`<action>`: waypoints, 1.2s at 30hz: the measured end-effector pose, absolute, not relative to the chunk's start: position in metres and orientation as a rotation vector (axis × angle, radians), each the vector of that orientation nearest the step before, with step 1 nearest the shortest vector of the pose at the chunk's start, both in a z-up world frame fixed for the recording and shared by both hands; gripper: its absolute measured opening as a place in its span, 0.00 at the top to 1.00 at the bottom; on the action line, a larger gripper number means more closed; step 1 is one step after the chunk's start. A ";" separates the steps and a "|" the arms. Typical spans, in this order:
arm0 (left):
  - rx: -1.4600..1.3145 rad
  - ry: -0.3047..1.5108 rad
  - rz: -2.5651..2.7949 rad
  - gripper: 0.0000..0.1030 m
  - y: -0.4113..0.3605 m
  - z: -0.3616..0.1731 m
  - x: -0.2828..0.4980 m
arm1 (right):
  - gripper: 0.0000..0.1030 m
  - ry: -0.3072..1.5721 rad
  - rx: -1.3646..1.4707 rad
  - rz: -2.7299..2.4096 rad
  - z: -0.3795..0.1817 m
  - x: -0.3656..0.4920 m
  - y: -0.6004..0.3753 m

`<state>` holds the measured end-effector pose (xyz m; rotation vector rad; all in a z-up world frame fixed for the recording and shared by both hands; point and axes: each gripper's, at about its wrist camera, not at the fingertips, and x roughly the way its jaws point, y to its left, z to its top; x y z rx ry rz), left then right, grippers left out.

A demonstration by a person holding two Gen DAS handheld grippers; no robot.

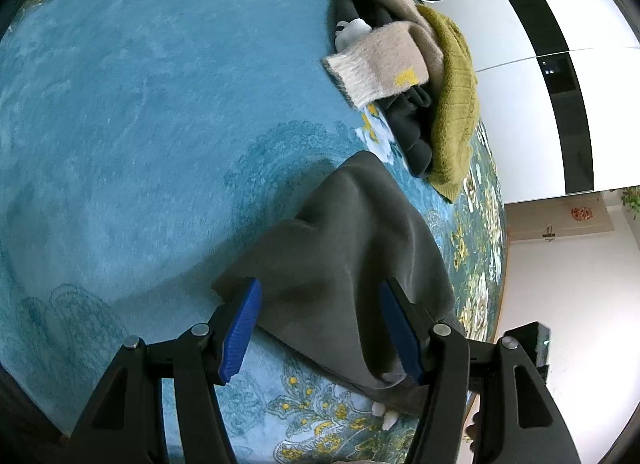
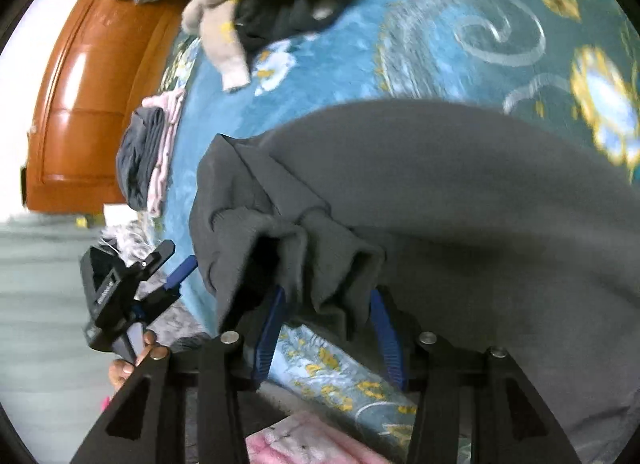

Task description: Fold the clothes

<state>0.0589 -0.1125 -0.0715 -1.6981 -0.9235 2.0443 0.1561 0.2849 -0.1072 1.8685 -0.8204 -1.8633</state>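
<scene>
Jaws of left gripper (image 1: 320, 328) spread wide over a dark grey garment (image 1: 344, 248), nothing pinched; garment lying crumpled on the blue floral bedspread (image 1: 140, 104), long axis running from near right up toward centre, below a heap of beige, black and mustard clothes (image 1: 416, 76). From the right wrist, jaws of right gripper (image 2: 328, 328) apart around the garment's bunched ribbed edge, grip impossible to tell.
</scene>
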 end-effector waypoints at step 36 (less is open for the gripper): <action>-1.774 -0.801 2.011 0.39 -0.094 -0.077 0.059 | 0.94 -0.994 1.762 -1.906 -0.123 0.143 0.301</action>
